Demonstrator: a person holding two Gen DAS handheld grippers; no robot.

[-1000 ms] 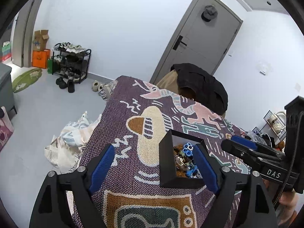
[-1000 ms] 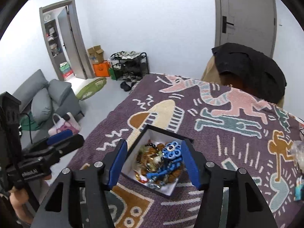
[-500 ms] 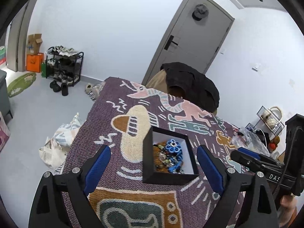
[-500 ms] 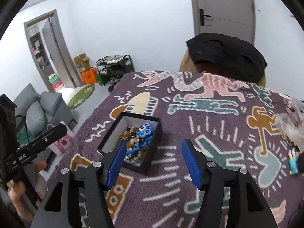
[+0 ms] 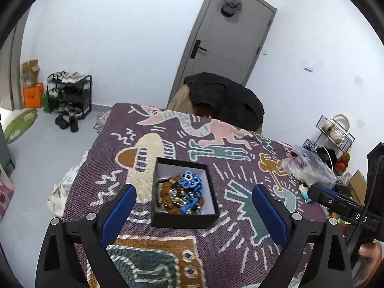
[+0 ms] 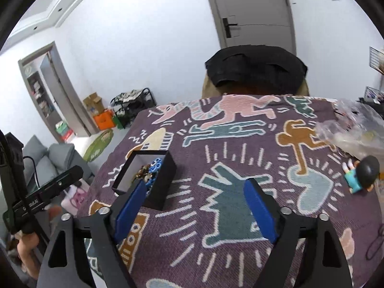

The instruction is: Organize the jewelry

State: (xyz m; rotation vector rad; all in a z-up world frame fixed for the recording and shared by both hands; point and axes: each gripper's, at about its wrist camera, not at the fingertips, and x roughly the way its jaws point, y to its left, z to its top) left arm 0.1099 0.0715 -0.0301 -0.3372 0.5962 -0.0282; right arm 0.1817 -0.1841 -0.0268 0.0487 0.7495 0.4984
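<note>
A black open jewelry box [image 5: 184, 220] with a white lining sits on the patterned purple blanket [image 5: 228, 252]. It holds a heap of beads with a blue flower-shaped piece [image 5: 189, 180] on top. My left gripper [image 5: 193, 192] is open and empty, its blue pads either side of the box and nearer to me. My right gripper [image 6: 194, 187] is open and empty above the blanket, to the right of the box [image 6: 165, 182]. The right gripper also shows at the right edge of the left wrist view [image 5: 336, 201].
A crumpled clear plastic bag [image 6: 355, 129] and a small toy figure with a dark head [image 6: 362, 175] lie at the blanket's right side. A chair with a black jacket [image 5: 225, 96] stands behind the table. Wire baskets [image 5: 336, 132] stand at the far right.
Both grippers have pulled back from the box and risen. The right gripper has moved to the right, off the box. Both stay open.
</note>
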